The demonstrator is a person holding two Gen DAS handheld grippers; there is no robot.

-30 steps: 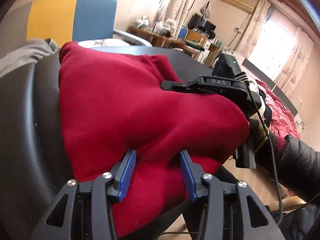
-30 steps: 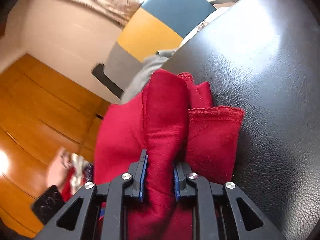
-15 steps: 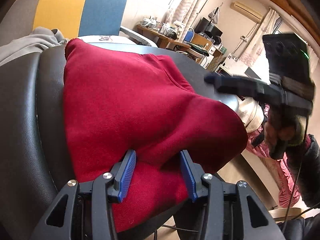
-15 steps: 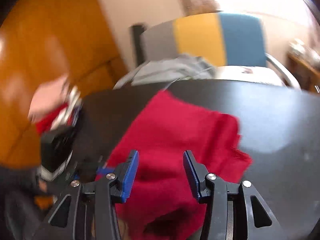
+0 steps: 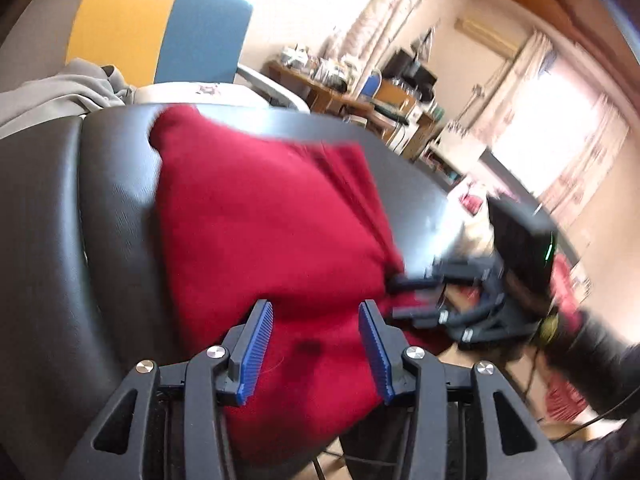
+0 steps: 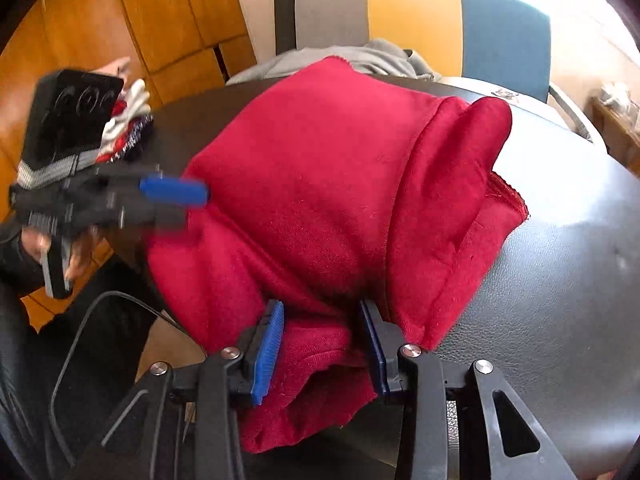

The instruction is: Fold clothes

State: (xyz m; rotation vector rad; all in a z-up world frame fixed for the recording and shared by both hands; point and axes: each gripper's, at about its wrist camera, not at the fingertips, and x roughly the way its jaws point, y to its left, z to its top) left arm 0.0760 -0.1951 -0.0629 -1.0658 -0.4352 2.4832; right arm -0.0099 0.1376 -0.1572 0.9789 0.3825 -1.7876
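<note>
Crumpled red knit garment (image 6: 320,184) lying centre frame on black leather table (image 6: 560,280), near edge overhanging. Left gripper (image 5: 316,344) jaws half spread, straddling hem, apparently positioning for fold. Right gripper (image 6: 324,346) jaws closing around bunched fold, pinch not yet confirmed.

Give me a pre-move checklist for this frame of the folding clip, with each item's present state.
1. Red knit garment lies on the black leather surface: ok.
2. Right gripper has cloth between its blue-padded fingers while the jaws are closing: ok.
3. Right gripper firmly pinching: cannot tell.
4. Left gripper has cloth between its fingers, pads apart: not ok for a grip yet.
5. Garment's near edge fully on the surface: not ok, it hangs over.
6. Grey garment behind stays clear of the red one: cannot tell.
</note>
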